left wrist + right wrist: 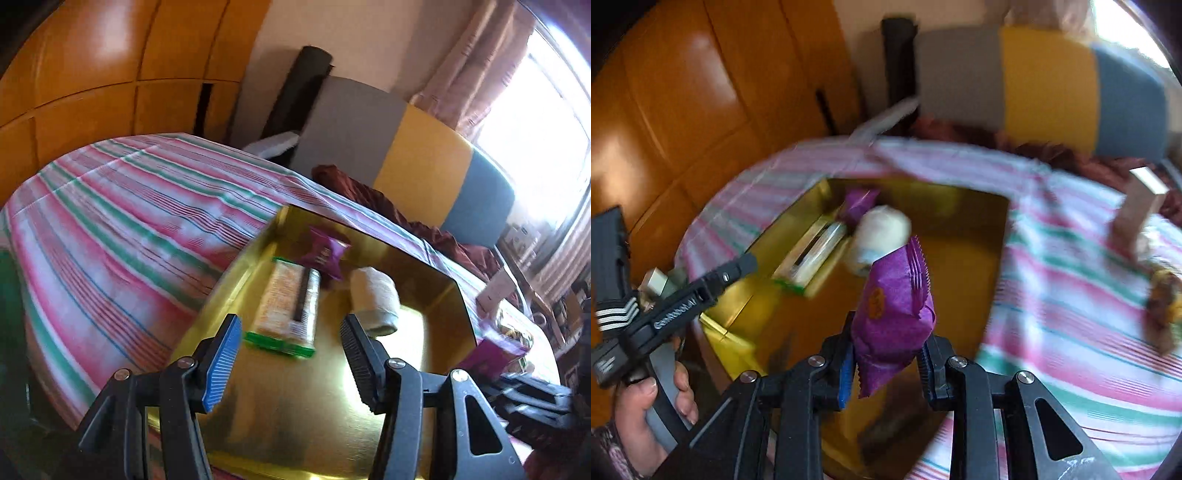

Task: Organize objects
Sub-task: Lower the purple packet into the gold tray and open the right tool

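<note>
Purple snack pouch [892,317] is clamped in the right gripper [886,365] over the gold tray [960,266], probably to join the snacks at 11 o'clock, while the left gripper [291,354] hangs empty, jaws apart.

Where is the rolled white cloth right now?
The rolled white cloth lies inside the gold tray, right of the green-edged cracker packet and near a purple snack pouch.
</note>
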